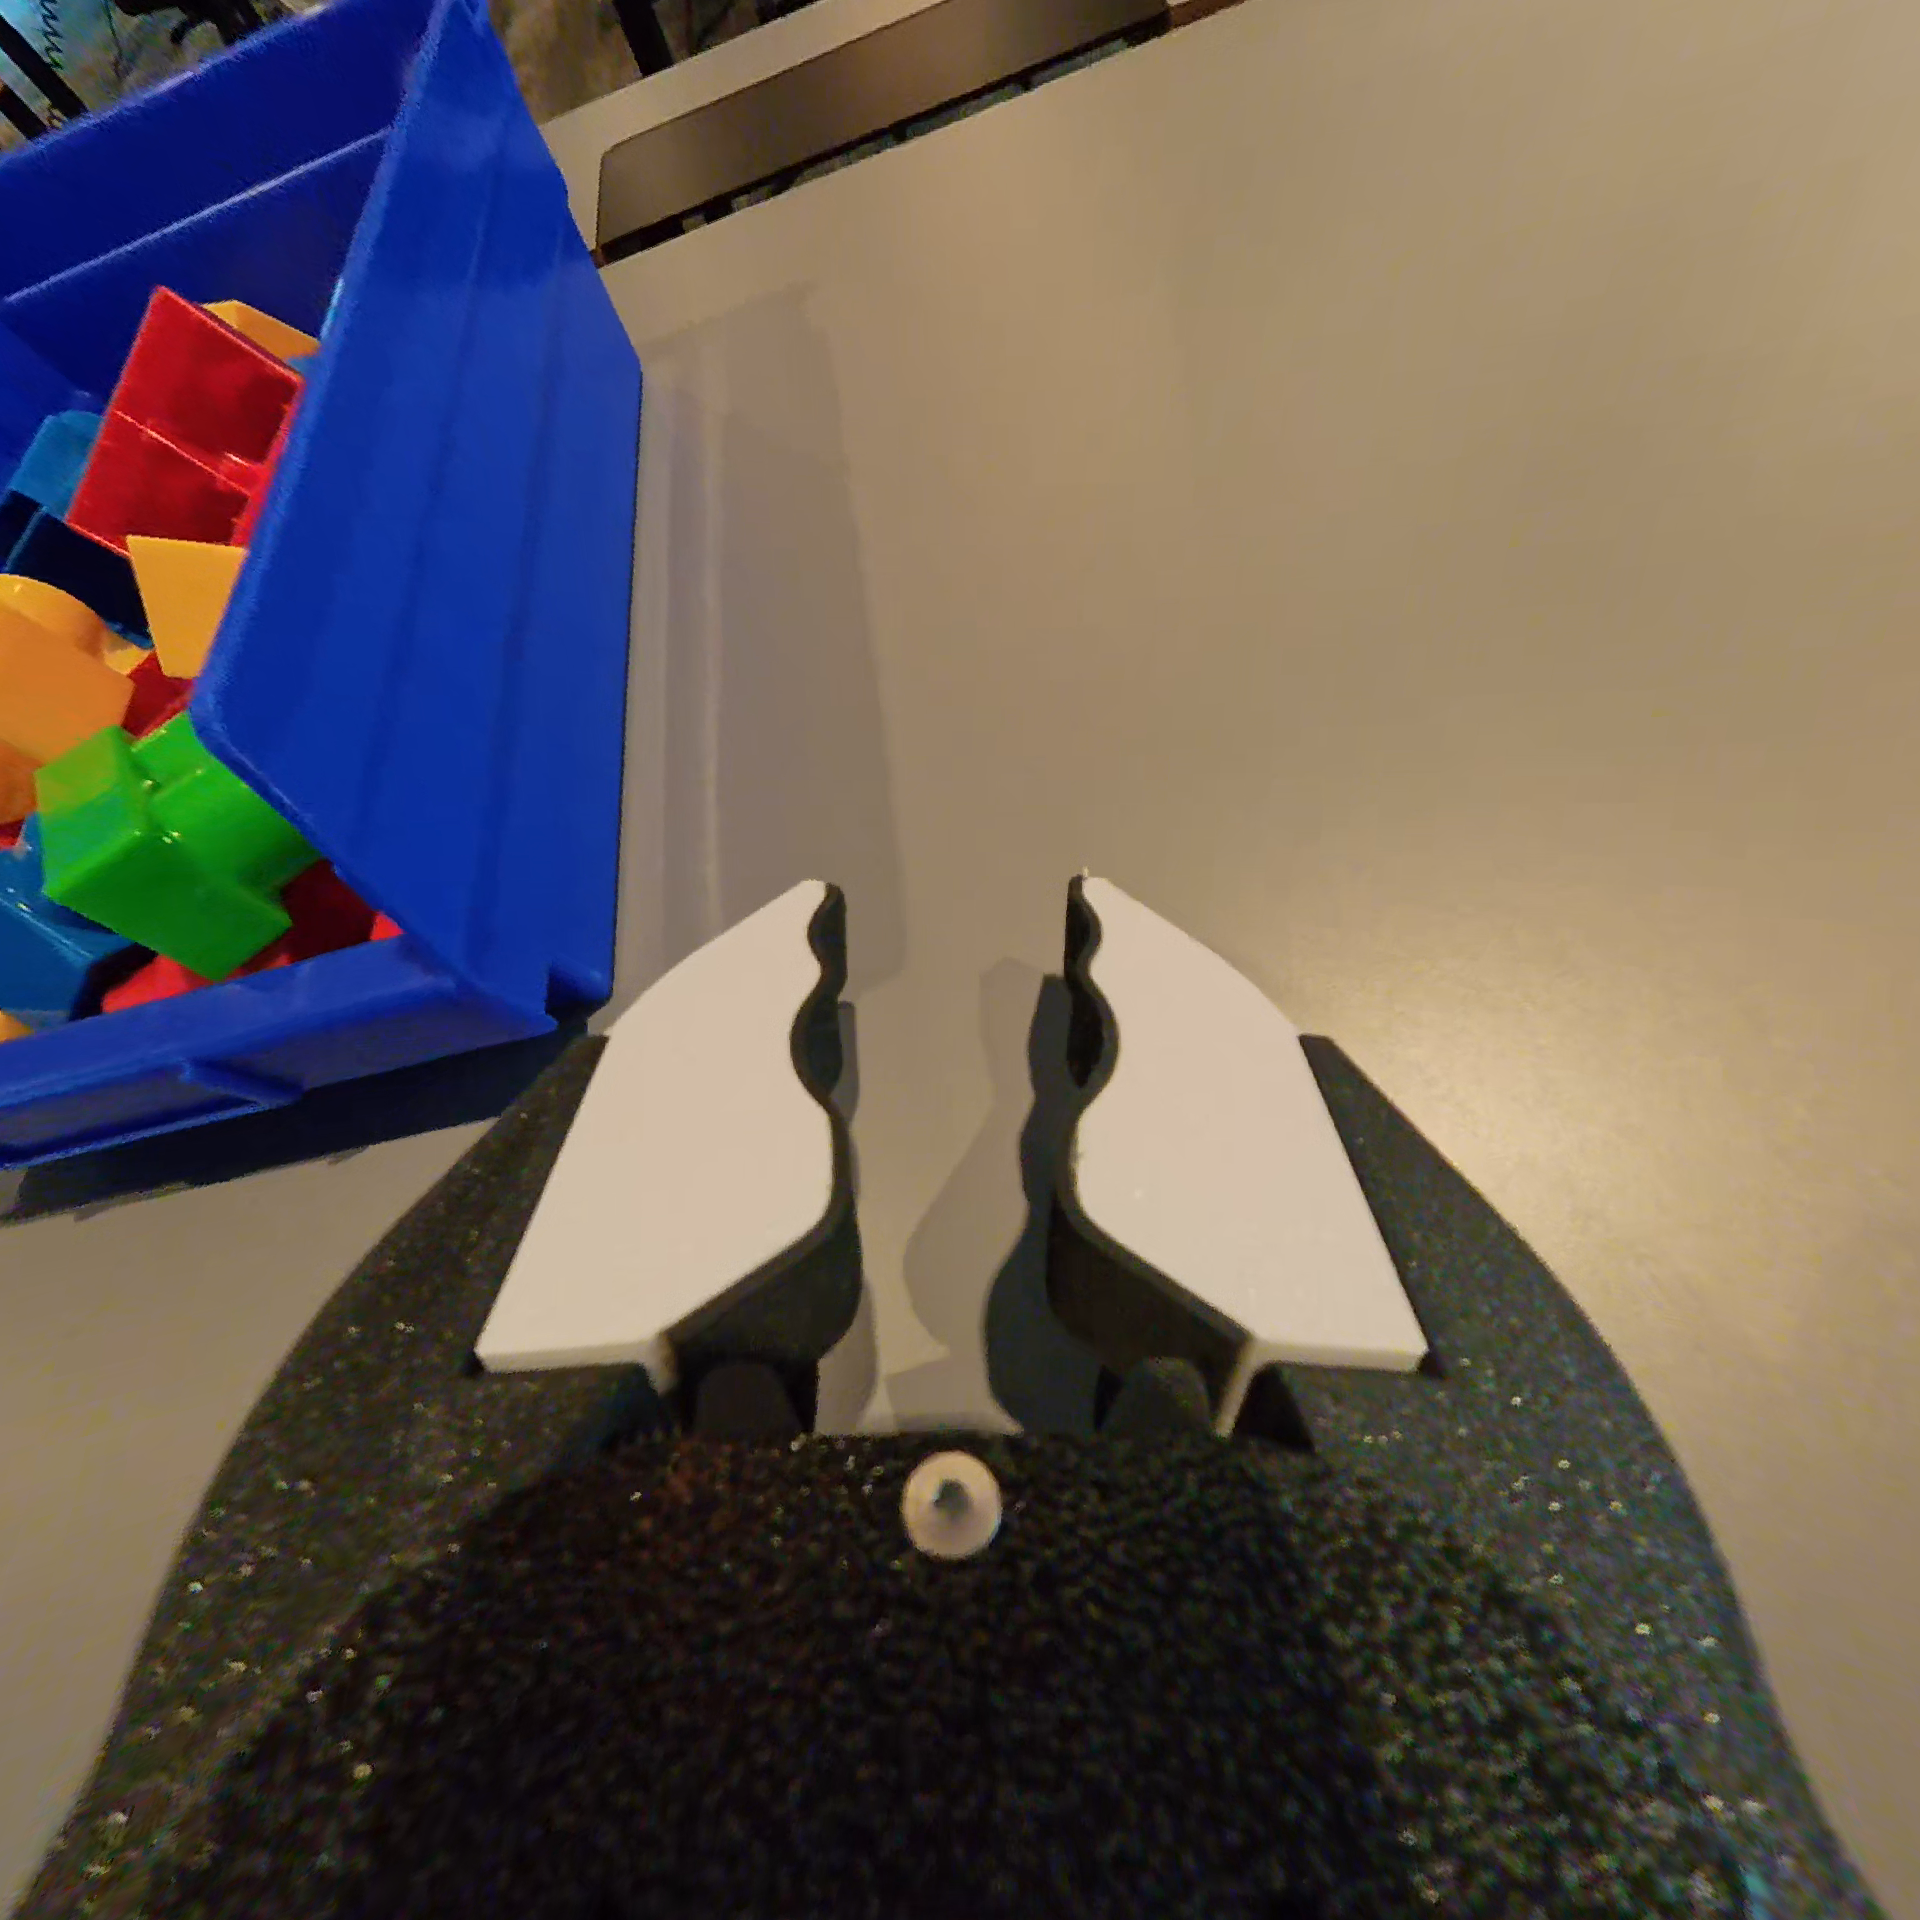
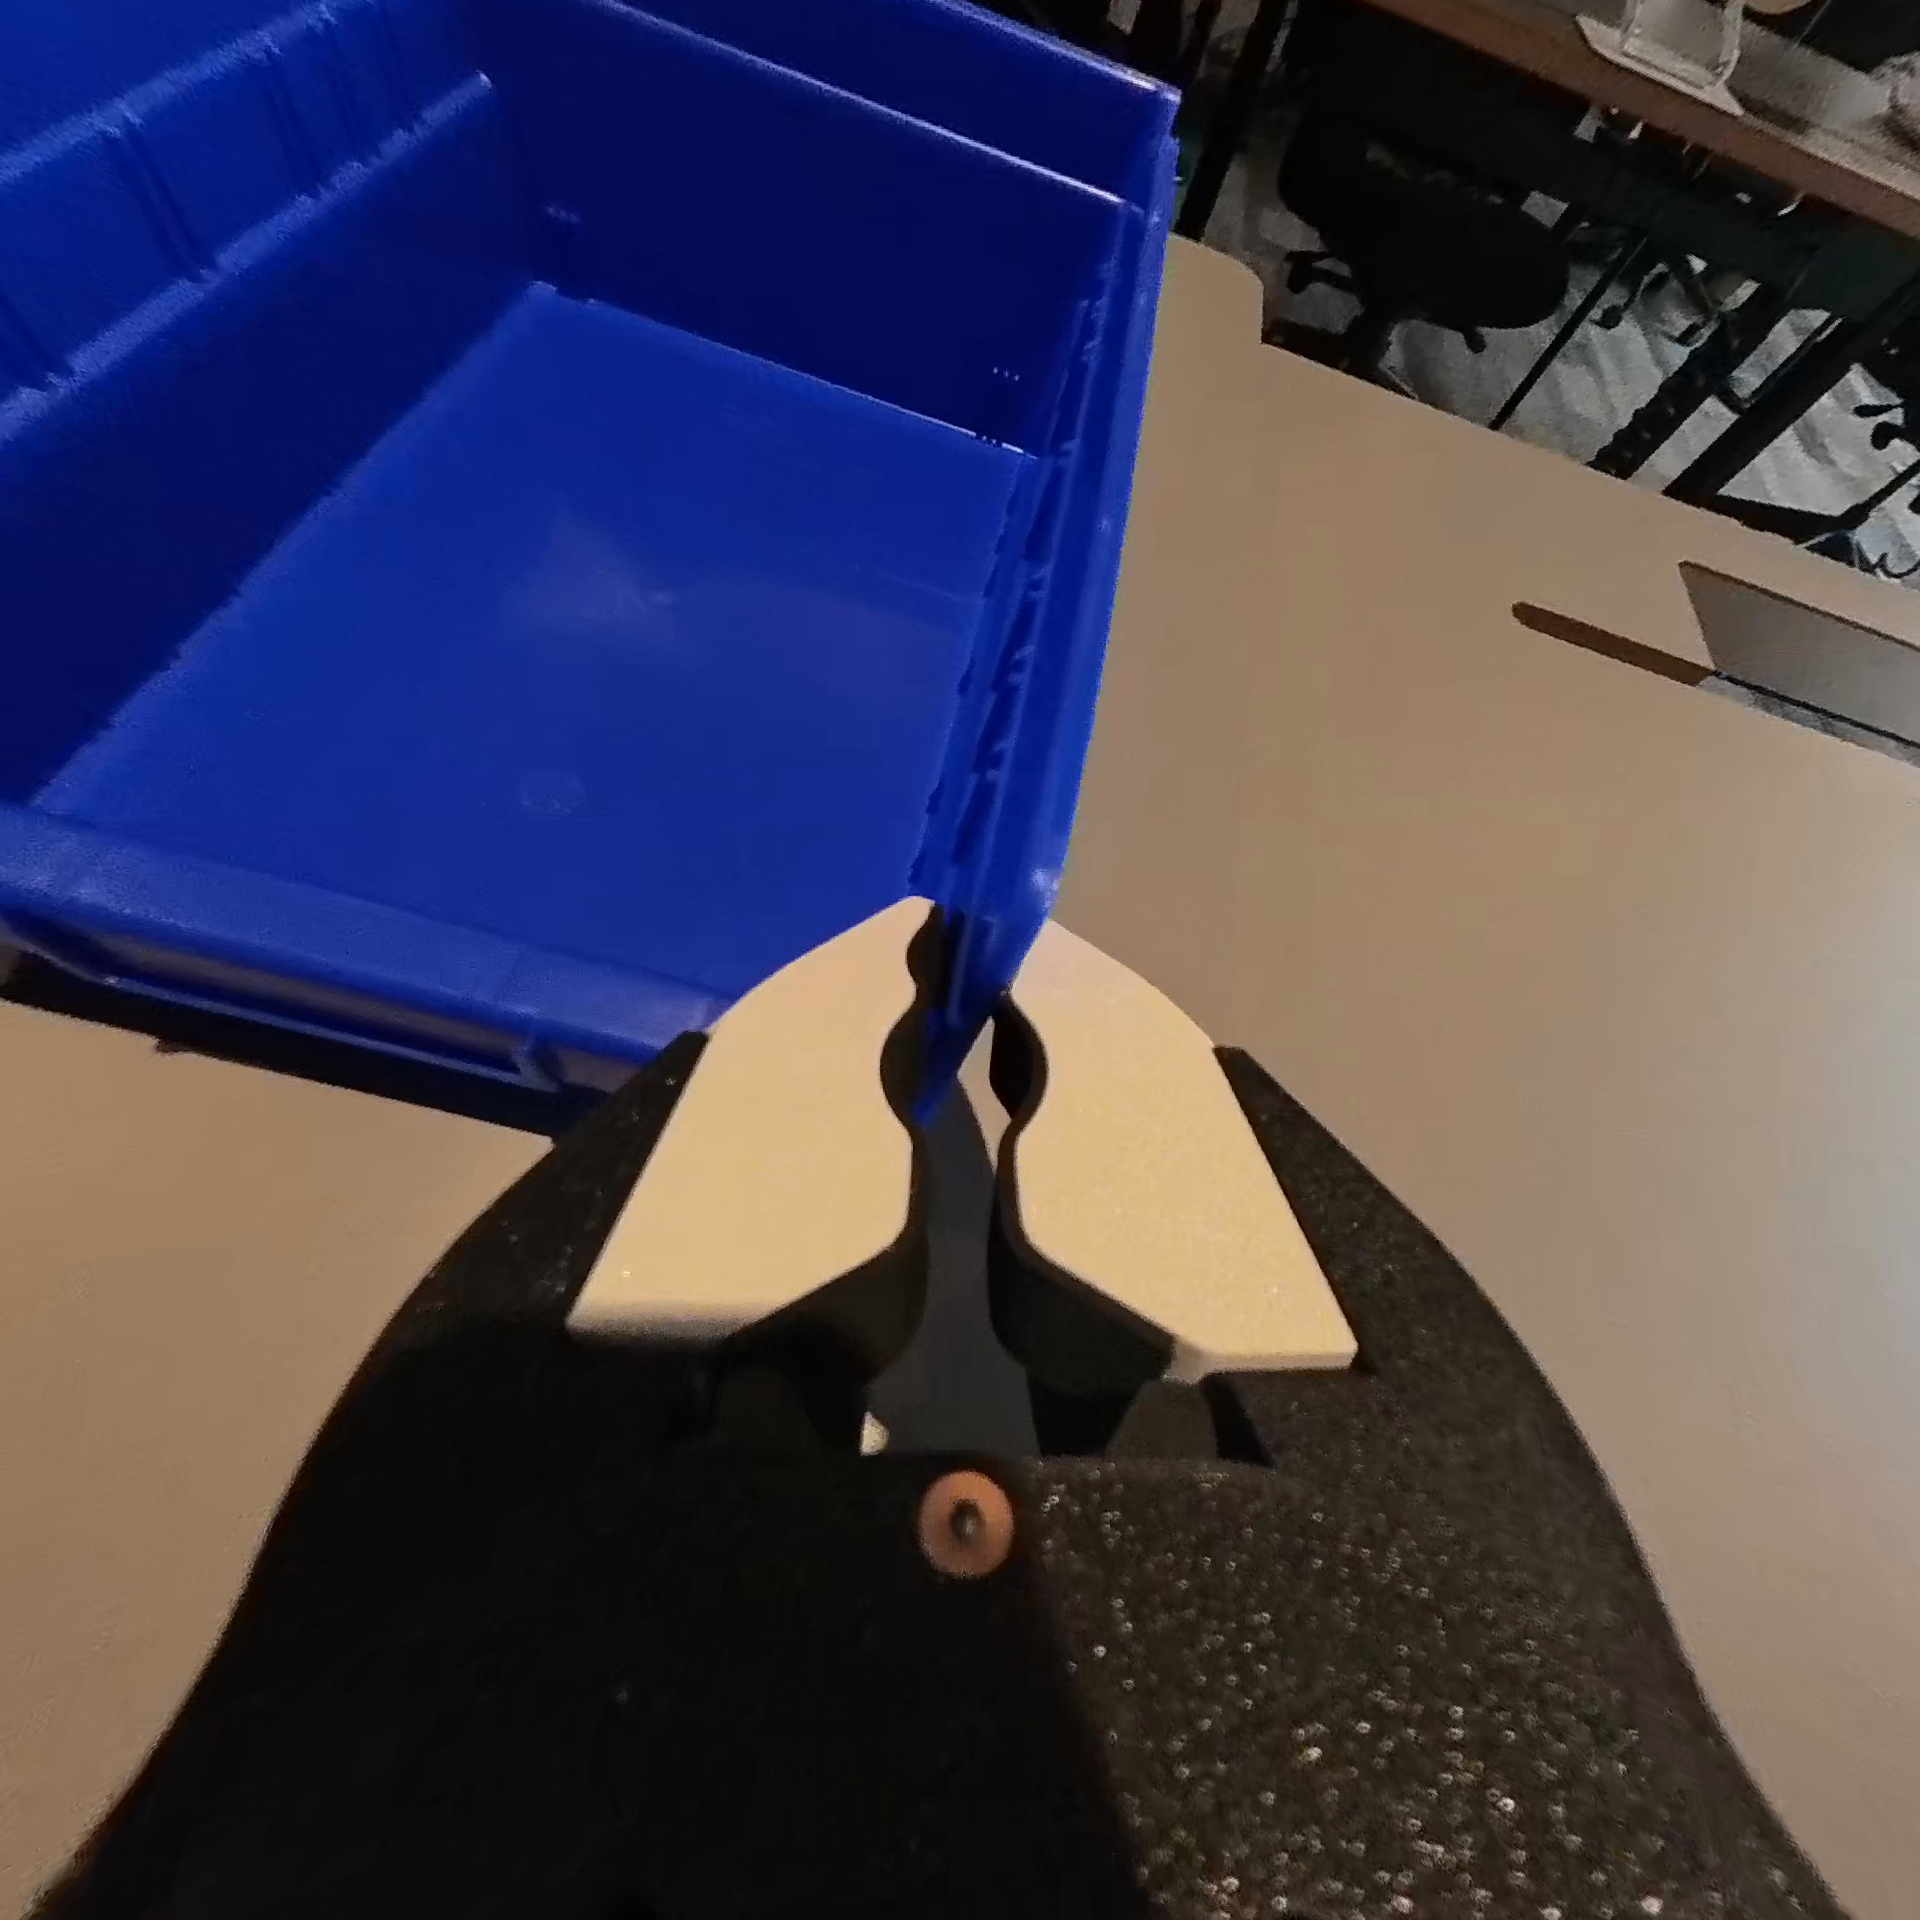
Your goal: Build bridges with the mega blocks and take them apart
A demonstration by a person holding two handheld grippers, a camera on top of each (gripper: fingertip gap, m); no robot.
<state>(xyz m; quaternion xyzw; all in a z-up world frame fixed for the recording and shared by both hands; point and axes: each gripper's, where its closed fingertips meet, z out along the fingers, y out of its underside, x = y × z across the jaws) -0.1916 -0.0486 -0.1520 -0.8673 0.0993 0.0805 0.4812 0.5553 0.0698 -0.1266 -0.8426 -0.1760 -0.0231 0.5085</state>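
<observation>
In the left wrist view a blue bin (image 1: 447, 623) stands on the table at the left and holds several mega blocks, among them a green one (image 1: 156, 842), a red one (image 1: 187, 436) and an orange one (image 1: 62, 675). My left gripper (image 1: 956, 894) is open and empty, low over bare table just right of that bin. In the right wrist view my right gripper (image 2: 971, 935) is shut on the near right corner of the side wall of a blue bin (image 2: 1070, 582). That bin looks tilted and the inside I can see is bare.
The beige table (image 1: 1351, 623) stretches ahead and to the right. A dark slot (image 1: 831, 135) cuts into its far part. In the right wrist view the table (image 2: 1455, 935) has a cutout with a grey flap (image 2: 1787, 644). Dark chairs and table legs (image 2: 1434, 249) stand beyond its edge. The grippers' ends are close to 75 cm from one another.
</observation>
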